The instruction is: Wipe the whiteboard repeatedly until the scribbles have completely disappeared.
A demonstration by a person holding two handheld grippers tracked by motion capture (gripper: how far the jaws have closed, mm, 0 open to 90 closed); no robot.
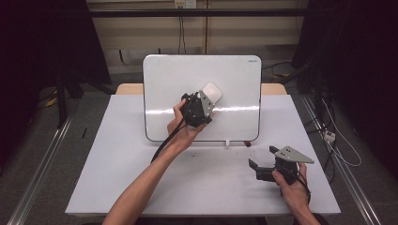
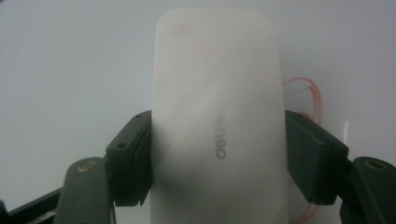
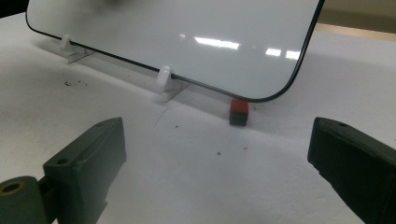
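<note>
White table (image 1: 141, 178) covered with a pale sheet, dark room around it, cables and metal rails on the floor at both sides. No containers on the table.

Whiteboard (image 1: 173, 84) stands propped near the far edge, tilted back, resting on small white clips (image 3: 164, 77). Ceiling lights reflect across its lower half.

Left gripper (image 1: 206, 101) is raised against the board face, held by the left hand (image 1: 180, 126). Its jaws are clamped on a white eraser (image 2: 217, 116), one jaw on each long side. The eraser is pressed flat against the board, right of centre. Grey lettering on its back reads "deli"; a second word beside it is too faint to read. Faint red marker traces (image 2: 303, 93) show on the board just right of the eraser, partly hidden behind it and the jaw.

Right gripper (image 1: 263, 161) sits low over the near right part of the table, held by the right hand (image 1: 293, 185), jaws wide apart with nothing between them. It points toward the board's lower right corner.

Small red-and-black block (image 3: 239, 112) lies on the table just under that corner; cannot tell what it is. Small dark specks (image 3: 74, 84) are scattered on the sheet near the board's foot.

Near ends of both forearms are cut off by the bottom edge of the high view.
</note>
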